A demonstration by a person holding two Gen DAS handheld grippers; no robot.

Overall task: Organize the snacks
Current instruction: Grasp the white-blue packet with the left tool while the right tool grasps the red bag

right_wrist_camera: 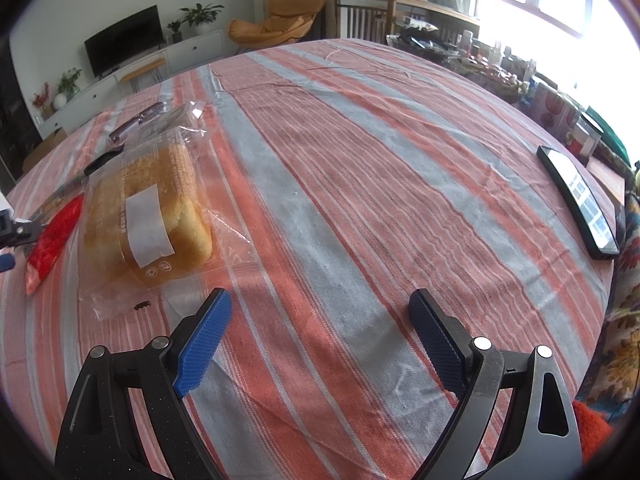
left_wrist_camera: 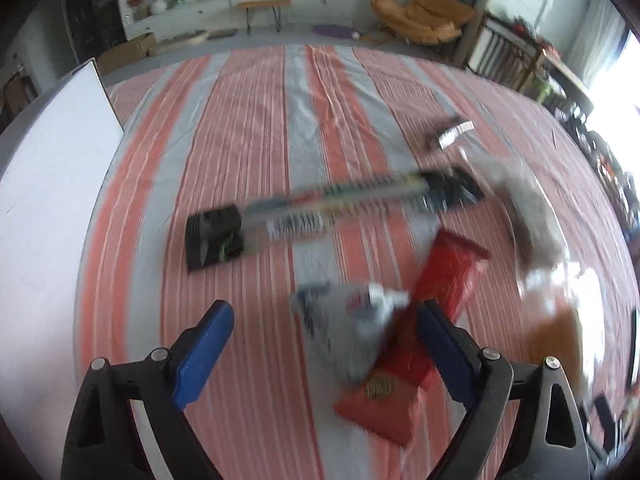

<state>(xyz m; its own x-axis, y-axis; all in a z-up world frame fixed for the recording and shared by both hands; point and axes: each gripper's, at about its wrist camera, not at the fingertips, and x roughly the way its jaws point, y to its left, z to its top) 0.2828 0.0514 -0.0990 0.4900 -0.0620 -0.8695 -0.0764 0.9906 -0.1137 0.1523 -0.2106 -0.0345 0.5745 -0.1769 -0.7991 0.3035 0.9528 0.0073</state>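
Two grippers are hovering over a striped tablecloth (right_wrist_camera: pixel 360 184), both spread wide with nothing between the fingers. The left gripper (left_wrist_camera: pixel 324 344) is sitting above a blurred grey-white snack pouch (left_wrist_camera: pixel 348 332), which is lying between its blue pads and overlapping a red snack packet (left_wrist_camera: pixel 420 344); whether the pads are touching the pouch is unclear through the blur. Farther out, a long clear pack with black ends (left_wrist_camera: pixel 328 210) is stretching left to right across the cloth, and a small dark packet (left_wrist_camera: pixel 450 132) is lying beyond its right end. A white board (left_wrist_camera: pixel 52 184) is standing at the left edge.

The right gripper (right_wrist_camera: pixel 320 332) is released over bare cloth. A bagged bread loaf (right_wrist_camera: pixel 148 216) in clear wrap with a white label is lying to the near left of it, just beside the left finger but apart. The red packet is showing again left of the loaf, touching its wrapper. More wrappers are lying far left, too blurred to name. A phone (right_wrist_camera: pixel 580 204) is lying at the right edge, screen lit.
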